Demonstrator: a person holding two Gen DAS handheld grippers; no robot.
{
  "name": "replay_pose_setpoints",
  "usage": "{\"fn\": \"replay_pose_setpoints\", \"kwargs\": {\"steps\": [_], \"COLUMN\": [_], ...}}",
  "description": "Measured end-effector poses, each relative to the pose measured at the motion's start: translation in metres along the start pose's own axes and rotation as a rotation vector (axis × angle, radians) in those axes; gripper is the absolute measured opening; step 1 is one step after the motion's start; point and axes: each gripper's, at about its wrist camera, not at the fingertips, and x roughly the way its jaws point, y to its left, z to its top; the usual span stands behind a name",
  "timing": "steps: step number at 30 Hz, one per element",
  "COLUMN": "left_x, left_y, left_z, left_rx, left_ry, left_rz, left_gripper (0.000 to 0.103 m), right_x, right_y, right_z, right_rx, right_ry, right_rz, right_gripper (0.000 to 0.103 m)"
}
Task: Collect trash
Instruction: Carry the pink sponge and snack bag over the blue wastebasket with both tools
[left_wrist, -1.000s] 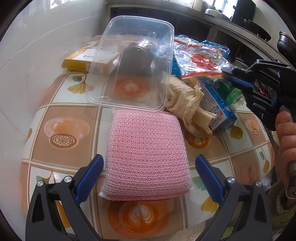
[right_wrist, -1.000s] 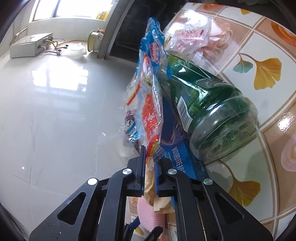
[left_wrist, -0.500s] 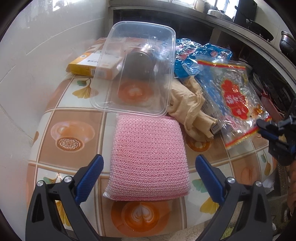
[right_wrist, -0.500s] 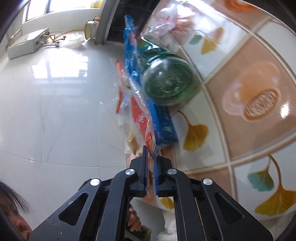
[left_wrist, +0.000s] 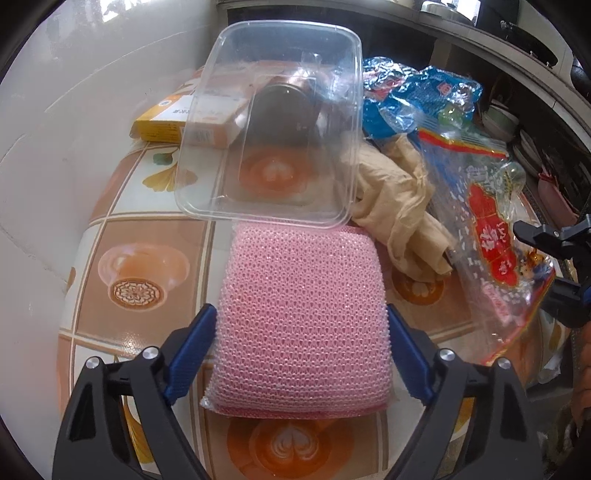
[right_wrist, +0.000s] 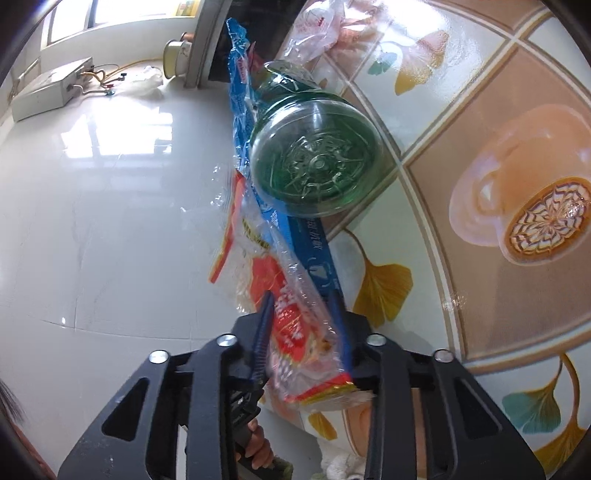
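Observation:
A pink mesh sponge pack (left_wrist: 303, 280) lies flat on the patterned table (left_wrist: 140, 258). My left gripper (left_wrist: 300, 312) straddles its near end. The jaws are closing, and both blue pads touch its sides. A red-and-clear snack bag (left_wrist: 491, 236) is spread over the table's right edge. My right gripper (left_wrist: 535, 262) stands around the bag's outer edge. In the right wrist view the bag (right_wrist: 295, 332) sits loose between the parted fingers of the right gripper (right_wrist: 301, 299), and the pads do not pinch it.
A clear plastic tub (left_wrist: 273, 129) leans over a dark can, with a yellow box (left_wrist: 162, 122) behind it. A beige glove (left_wrist: 399, 206) and blue wrappers (left_wrist: 417, 96) lie mid-table. A green bottle (right_wrist: 314, 162) rests on a blue box (right_wrist: 314, 243). White floor (right_wrist: 92, 221) lies beyond the table's edge.
The right gripper dragged the snack bag off the pile toward the table's right edge, then parted its jaws. The left jaws narrowed onto the sponge pack.

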Motion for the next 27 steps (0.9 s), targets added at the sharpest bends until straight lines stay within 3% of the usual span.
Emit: {"fn": "replay_pose_setpoints", "kwargs": {"steps": [4, 12, 19, 27], "left_x": [0.000, -0.012, -0.047, -0.099], "left_y": [-0.001, 0.001, 0.006, -0.036], "left_z": [0.001, -0.006, -0.021, -0.014], "left_rx": [0.007, -0.039, -0.084, -0.028], "left_ry": [0.003, 0.012, -0.009, -0.101], "left_rz": [0.021, 0.004, -0.072, -0.223], "left_gripper": [0.081, 0.080, 0.080, 0.080], "right_x": [-0.011, -0.030, -0.051, -0.104], "right_y": [-0.005, 0.017, 0.036, 0.024], "right_z": [-0.003, -0.006, -0.007, -0.006], "right_rx": [-0.025, -0.124, -0.178, -0.182], "right_ry": [-0.004, -0.058, -0.102, -0.188], "right_rz": [0.002, 0.001, 0.055, 0.151], "right_gripper": [0.006, 0.003, 0.003, 0.002]}}
